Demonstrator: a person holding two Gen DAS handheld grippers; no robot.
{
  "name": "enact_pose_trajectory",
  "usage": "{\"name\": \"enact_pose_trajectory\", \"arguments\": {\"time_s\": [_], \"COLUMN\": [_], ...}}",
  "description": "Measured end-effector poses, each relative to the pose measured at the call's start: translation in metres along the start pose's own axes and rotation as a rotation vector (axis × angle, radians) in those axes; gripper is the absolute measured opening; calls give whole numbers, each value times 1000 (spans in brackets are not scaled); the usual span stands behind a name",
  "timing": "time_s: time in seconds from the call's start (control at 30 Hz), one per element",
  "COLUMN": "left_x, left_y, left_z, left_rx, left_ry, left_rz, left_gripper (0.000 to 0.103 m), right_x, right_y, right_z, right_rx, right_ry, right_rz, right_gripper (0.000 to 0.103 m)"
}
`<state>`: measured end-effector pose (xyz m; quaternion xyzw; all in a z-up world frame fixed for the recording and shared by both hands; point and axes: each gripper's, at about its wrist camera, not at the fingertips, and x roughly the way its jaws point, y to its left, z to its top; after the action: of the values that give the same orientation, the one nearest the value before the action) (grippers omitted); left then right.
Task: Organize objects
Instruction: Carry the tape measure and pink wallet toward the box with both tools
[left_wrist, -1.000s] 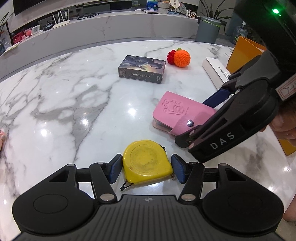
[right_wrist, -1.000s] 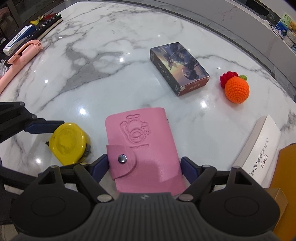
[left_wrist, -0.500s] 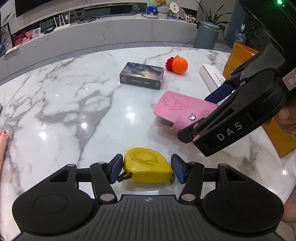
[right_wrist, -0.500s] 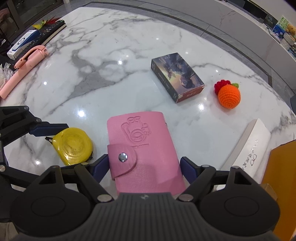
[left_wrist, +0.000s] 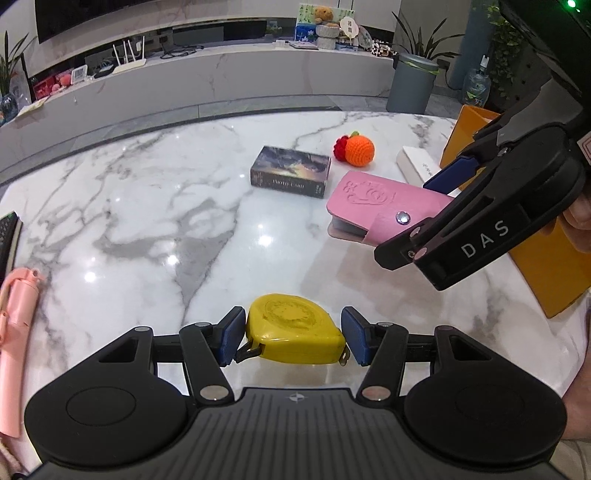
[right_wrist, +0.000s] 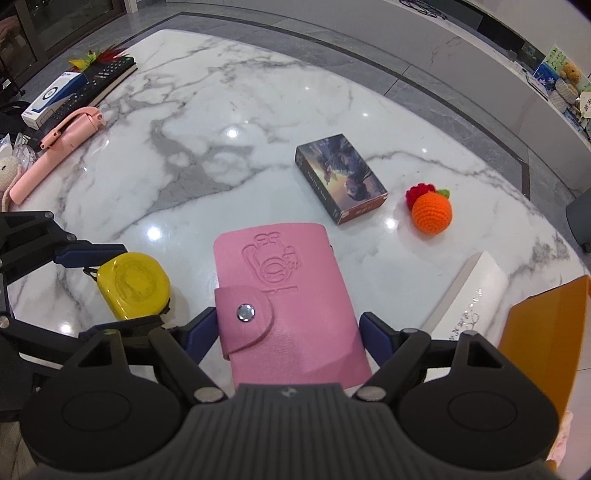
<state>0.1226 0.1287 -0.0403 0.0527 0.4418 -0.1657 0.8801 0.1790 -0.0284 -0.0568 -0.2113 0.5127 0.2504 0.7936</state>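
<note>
We hold the tape measure (left_wrist: 294, 334) clamped in our left gripper (left_wrist: 293, 341) and the card wallet (right_wrist: 284, 299) in our right gripper (right_wrist: 286, 332), its long axis pointing straight ahead.

1. One yellow tape measure (left_wrist: 293, 334) is counted.
2. One pink card holder (right_wrist: 286, 295) is counted.
3. One photo card box (right_wrist: 341, 181) is counted.
4. One crocheted orange (right_wrist: 431, 212) is counted.
5. One pink selfie stick (right_wrist: 55, 151) is counted.
6. One white box (right_wrist: 467, 299) is counted.
7. Two grippers are counted: left gripper (left_wrist: 293, 341), right gripper (right_wrist: 288, 338).
</note>
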Motion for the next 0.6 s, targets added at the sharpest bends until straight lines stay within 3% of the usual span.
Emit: {"name": "enact_pose_trajectory", "arguments": {"time_s": [0.6], "left_x": [-42], "left_y": [-44], "left_z": [43], "left_rx": [51], "left_ry": [-56], "left_rz": [19], "left_gripper": [66], "right_x": [-75], "right_y": [-18], "right_z": [-2], "right_rx": [6], "right_ry": [-103], "right_rz": [-10], "right_gripper": [82]}}
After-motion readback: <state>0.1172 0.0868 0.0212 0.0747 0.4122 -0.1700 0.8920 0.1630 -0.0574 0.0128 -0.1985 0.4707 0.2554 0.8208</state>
